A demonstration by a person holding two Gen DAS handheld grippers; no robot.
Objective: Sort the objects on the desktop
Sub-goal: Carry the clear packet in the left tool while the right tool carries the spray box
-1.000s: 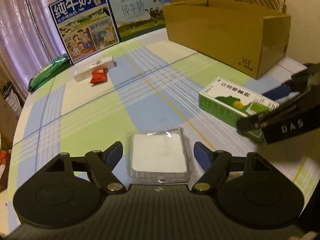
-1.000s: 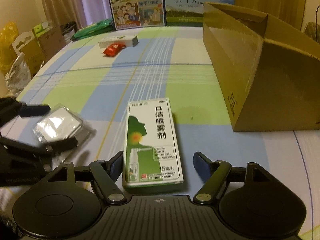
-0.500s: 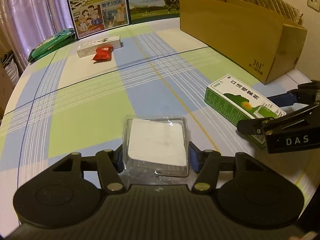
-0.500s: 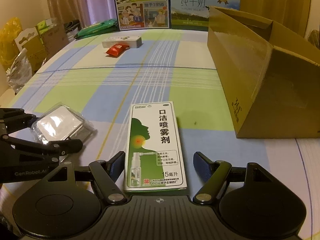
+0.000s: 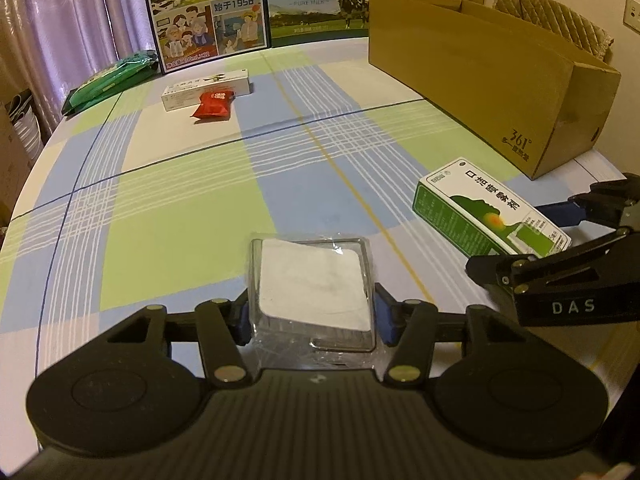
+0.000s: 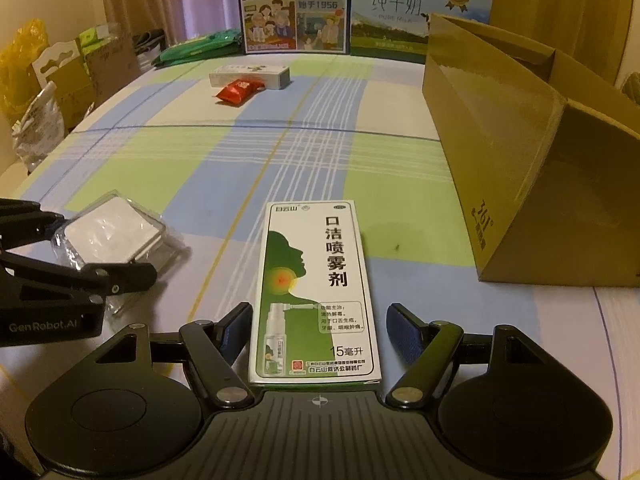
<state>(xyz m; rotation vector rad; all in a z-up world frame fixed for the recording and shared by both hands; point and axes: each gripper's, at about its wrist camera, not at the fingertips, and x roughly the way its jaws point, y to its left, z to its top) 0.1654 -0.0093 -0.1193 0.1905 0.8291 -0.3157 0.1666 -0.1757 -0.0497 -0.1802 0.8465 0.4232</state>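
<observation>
A clear plastic packet (image 5: 312,280) with a white pad inside lies between my left gripper's (image 5: 312,314) blue pads, which are shut on its sides. The right wrist view shows the same packet (image 6: 112,232) in the left gripper (image 6: 104,244), low over the checked tablecloth. A green-and-white spray box (image 6: 316,280) lies flat between the fingers of my right gripper (image 6: 320,330), which stands open with a small gap on each side. In the left wrist view the spray box (image 5: 480,208) and the right gripper (image 5: 512,240) are at the right.
A large open cardboard box (image 5: 480,72) stands at the right rear. Toward the far side lie a long white box (image 5: 208,88), a red sachet (image 5: 212,106) and a green pack (image 5: 108,82). Two milk cartons (image 5: 208,8) stand at the back edge.
My left gripper's fingers have closed onto the plastic packet, which lay loose between them one second ago. The right gripper has stayed open around the spray box.
</observation>
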